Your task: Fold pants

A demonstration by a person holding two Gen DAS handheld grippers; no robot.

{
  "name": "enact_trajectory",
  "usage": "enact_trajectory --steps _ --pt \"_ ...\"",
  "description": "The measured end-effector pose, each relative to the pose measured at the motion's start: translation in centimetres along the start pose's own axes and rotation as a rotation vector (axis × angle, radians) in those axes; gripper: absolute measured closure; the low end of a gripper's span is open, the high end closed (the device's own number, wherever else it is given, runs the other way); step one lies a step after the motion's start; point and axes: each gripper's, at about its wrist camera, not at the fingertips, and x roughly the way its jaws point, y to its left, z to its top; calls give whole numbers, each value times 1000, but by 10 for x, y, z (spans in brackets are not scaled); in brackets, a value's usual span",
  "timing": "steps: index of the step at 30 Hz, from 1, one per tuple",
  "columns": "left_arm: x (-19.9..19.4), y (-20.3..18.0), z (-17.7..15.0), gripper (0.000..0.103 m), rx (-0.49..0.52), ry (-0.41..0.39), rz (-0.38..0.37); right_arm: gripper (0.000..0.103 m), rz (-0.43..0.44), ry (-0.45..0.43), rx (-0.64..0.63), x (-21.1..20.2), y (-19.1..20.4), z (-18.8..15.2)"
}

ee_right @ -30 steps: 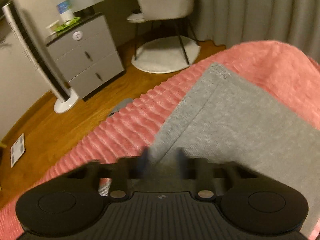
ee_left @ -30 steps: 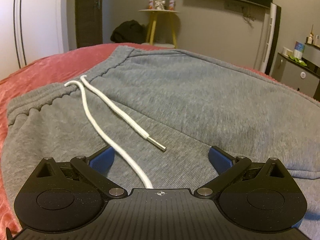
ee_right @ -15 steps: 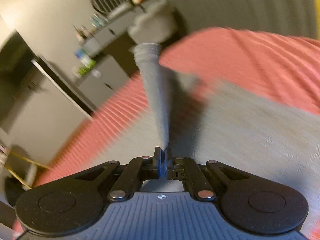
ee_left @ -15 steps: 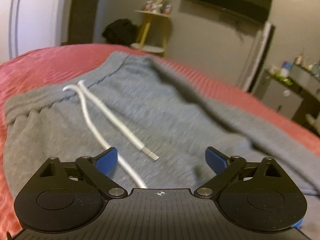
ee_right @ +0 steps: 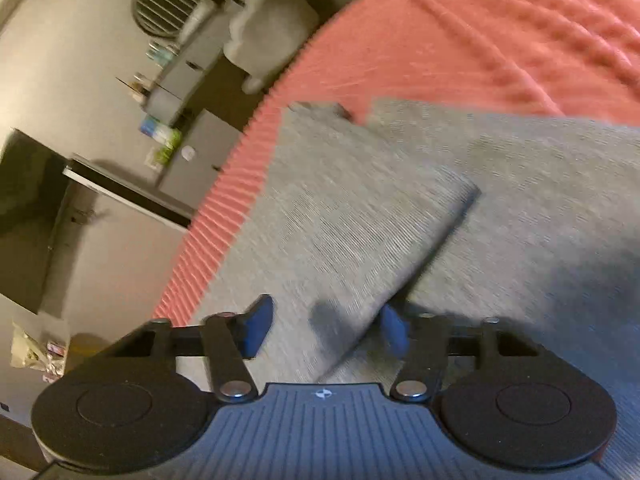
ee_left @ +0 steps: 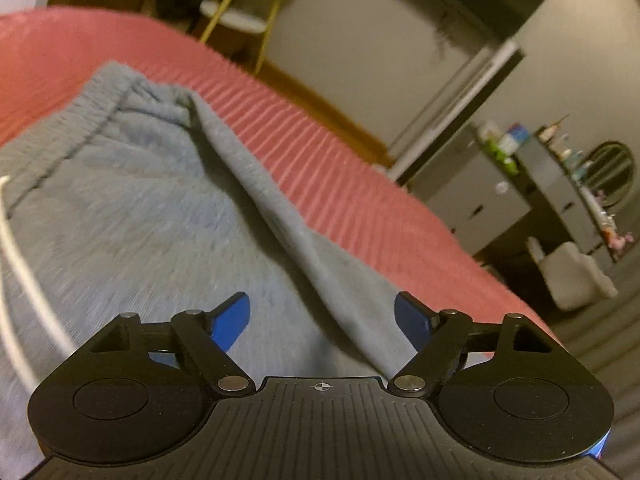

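Grey sweatpants (ee_left: 132, 216) lie on a pink-red bedspread (ee_left: 348, 184). Their waistband is at the upper left and a white drawstring (ee_left: 16, 256) runs down the left edge. My left gripper (ee_left: 322, 320) is open, just above the pants, with a raised fold of fabric running between its blue fingers. In the right wrist view one grey pant leg (ee_right: 340, 216) lies folded over the other leg (ee_right: 540, 208). My right gripper (ee_right: 326, 324) is open, its blue pads either side of the folded leg's end.
Past the bed edge are a grey drawer unit (ee_left: 472, 196) with small items on top, a pale chair (ee_left: 568, 276), a yellow-legged side table (ee_left: 236, 20) and wooden floor. The bedspread (ee_right: 500, 48) stretches far beyond the pants.
My right gripper was shut on the pant leg's end and carried it over; it has now opened and the leg lies folded on the other. My left gripper swung to the right.
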Motion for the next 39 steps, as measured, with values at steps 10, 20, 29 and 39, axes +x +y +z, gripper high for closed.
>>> enact_trajectory --steps 10,20,29,39 --pt "73 18 27 93 -198 201 -35 79 -12 36 47 27 8 6" --pt "-97 8 5 96 8 -4 -243 99 43 -46 -76 -47 48 43" --pt "-165 89 -119 87 8 127 -71 98 -9 -56 -178 -134 -10 37" --pt "-145 162 -102 37 -308 44 60 75 -147 85 -88 -93 -62 -1"
